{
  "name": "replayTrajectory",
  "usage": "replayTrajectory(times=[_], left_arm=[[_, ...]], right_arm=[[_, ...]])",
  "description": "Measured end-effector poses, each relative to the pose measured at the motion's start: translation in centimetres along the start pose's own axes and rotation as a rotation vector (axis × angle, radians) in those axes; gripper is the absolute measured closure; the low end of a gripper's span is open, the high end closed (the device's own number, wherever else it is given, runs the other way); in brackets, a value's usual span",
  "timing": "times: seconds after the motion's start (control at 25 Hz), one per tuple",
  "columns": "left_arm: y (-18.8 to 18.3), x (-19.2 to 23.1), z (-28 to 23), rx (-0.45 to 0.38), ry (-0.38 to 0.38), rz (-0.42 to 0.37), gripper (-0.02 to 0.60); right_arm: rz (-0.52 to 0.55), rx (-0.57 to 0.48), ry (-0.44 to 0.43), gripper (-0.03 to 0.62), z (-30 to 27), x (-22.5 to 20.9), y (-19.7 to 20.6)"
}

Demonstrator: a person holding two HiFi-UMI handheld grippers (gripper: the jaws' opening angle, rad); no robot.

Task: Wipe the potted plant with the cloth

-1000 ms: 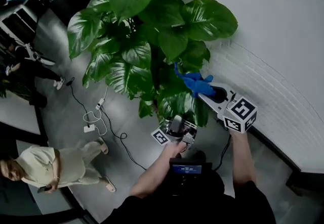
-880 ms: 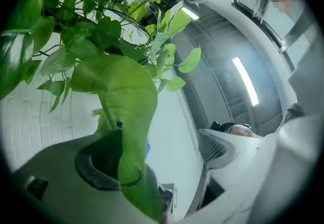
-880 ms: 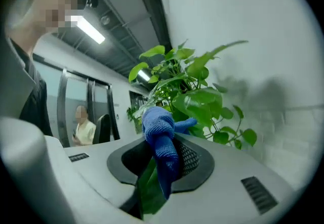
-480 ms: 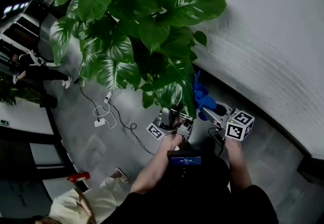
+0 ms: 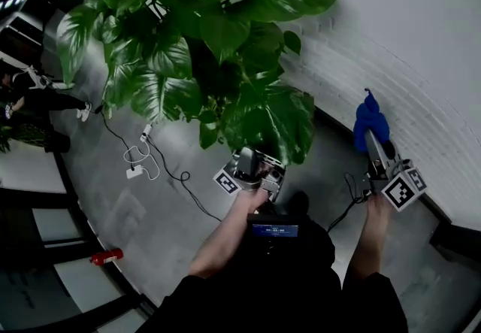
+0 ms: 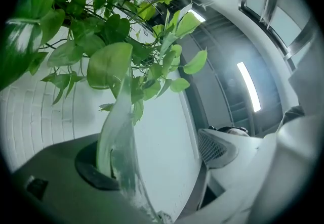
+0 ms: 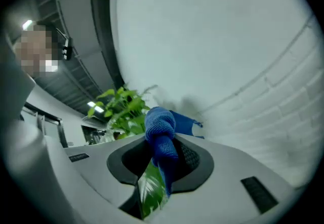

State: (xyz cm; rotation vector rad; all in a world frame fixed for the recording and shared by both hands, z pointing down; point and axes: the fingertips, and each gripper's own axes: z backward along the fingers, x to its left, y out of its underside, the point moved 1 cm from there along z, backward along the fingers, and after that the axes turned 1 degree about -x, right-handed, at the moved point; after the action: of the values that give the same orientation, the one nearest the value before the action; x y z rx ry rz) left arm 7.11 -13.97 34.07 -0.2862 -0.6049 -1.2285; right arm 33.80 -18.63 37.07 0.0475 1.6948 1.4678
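Observation:
The potted plant (image 5: 195,46) fills the upper left of the head view with big glossy green leaves; its pot is hidden. My left gripper (image 5: 252,168) sits just under the lowest leaves. In the left gripper view its jaws (image 6: 157,152) stand apart, and a pale leaf (image 6: 114,127) lies against the left pad. My right gripper (image 5: 373,142) is off to the right by the wall, clear of the foliage. It is shut on the bunched blue cloth (image 5: 370,119), which pokes up past the jaws (image 7: 162,162) in the right gripper view as well (image 7: 161,132).
A white brick wall (image 5: 421,61) curves along the right. On the grey floor lie black cables and a white power strip (image 5: 135,171), plus a red cylinder (image 5: 105,256). A person (image 5: 30,98) stands at the far left. A cable (image 5: 347,200) trails below my right gripper.
My right gripper has swung the blue cloth right, off the lower leaves and toward the wall. The left gripper stays under the plant. The person at bottom left has left the view.

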Motion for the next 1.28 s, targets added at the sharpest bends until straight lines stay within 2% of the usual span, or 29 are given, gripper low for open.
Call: replayTrajectory(times=[0.12,0.2,0.24,0.32,0.4,0.52,0.68,0.88,1.04,1.12,1.16,1.28], left_arm=[[-0.1,0.0,-0.2,-0.004,0.009,0.002,0.094],[-0.1,0.1,-0.3,-0.015,0.011,0.002,0.094],[-0.1,0.1,-0.3,-0.021,0.012,0.005,0.094],[0.0,-0.1,-0.4,-0.028,0.017,0.012,0.094],[0.0,-0.4,-0.6,-0.024,0.024,0.014,0.094],[-0.2,-0.5,-0.8,-0.011,0.026,0.010,0.094],[-0.3,-0.6,-0.5,-0.021,0.029,0.020,0.094],[-0.6,-0.5,-0.1,-0.012,0.009,0.014,0.094],[-1.1,-0.2,1.0,-0.003,-0.031,0.003,0.094],[-1.4,-0.1,1.4,-0.004,-0.042,0.000,0.094],[-1.5,-0.2,1.4,-0.005,-0.042,0.000,0.094],[-1.5,-0.6,1.1,-0.009,-0.030,0.003,0.094]], right_arm=[[0.117,-0.073,-0.263,0.480,-3.3,9.2,-5.0],[0.137,-0.033,-0.424,0.480,-6.3,14.1,-4.1],[0.129,0.019,-0.460,0.480,-7.8,15.3,-2.4],[0.095,0.155,-0.448,0.480,-10.4,15.4,2.3],[0.041,0.255,-0.384,0.480,-11.5,13.7,6.7],[-0.050,0.272,-0.305,0.480,-11.6,11.0,9.7],[-0.070,0.295,-0.177,0.480,-10.9,6.6,12.1],[-0.097,0.307,-0.025,0.482,-6.3,1.3,12.8],[-0.097,0.214,0.068,0.481,-1.6,-0.8,8.7],[-0.038,0.129,0.040,0.482,-1.0,0.8,4.6],[0.006,0.088,-0.003,0.482,-1.3,2.6,2.4],[0.183,0.017,-0.211,0.481,-3.3,10.4,-2.5]])
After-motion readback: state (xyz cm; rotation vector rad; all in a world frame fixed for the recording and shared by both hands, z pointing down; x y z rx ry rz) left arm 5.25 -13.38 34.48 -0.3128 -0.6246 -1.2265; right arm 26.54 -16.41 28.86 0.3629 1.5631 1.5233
